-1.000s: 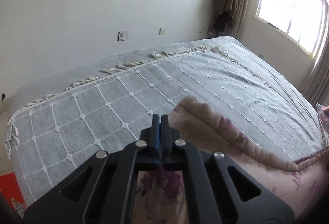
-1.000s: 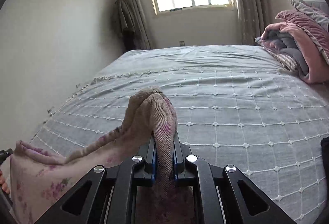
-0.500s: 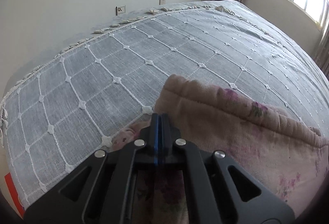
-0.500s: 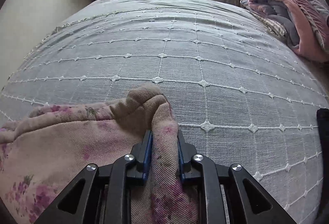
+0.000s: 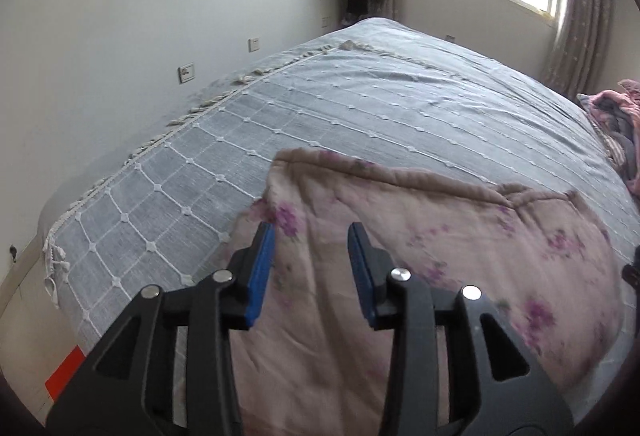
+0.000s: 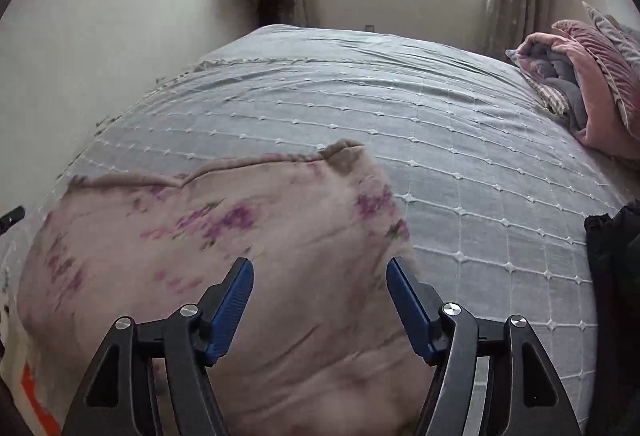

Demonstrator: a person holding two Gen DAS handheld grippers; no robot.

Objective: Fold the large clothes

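A beige-pink garment with purple flowers [image 5: 420, 248] lies spread flat on the near part of the bed; it also shows in the right wrist view [image 6: 248, 244]. My left gripper [image 5: 311, 232] is open and empty, held just above the garment's left part. My right gripper [image 6: 320, 268] is open and empty, above the garment's right part, near its right edge. The garment's near edge is hidden behind both grippers.
The bed has a grey bedspread with a white grid [image 5: 360, 108], also seen in the right wrist view [image 6: 460, 156]. Folded pink and grey bedding [image 6: 592, 88] is piled at the far right. A dark cloth [image 6: 612, 260] sits at the right edge. A white wall [image 5: 140, 16] runs along the bed's left side.
Both grippers have opened and let go of the garment, which now lies flat on the bed. Both have drawn back and lifted a little.
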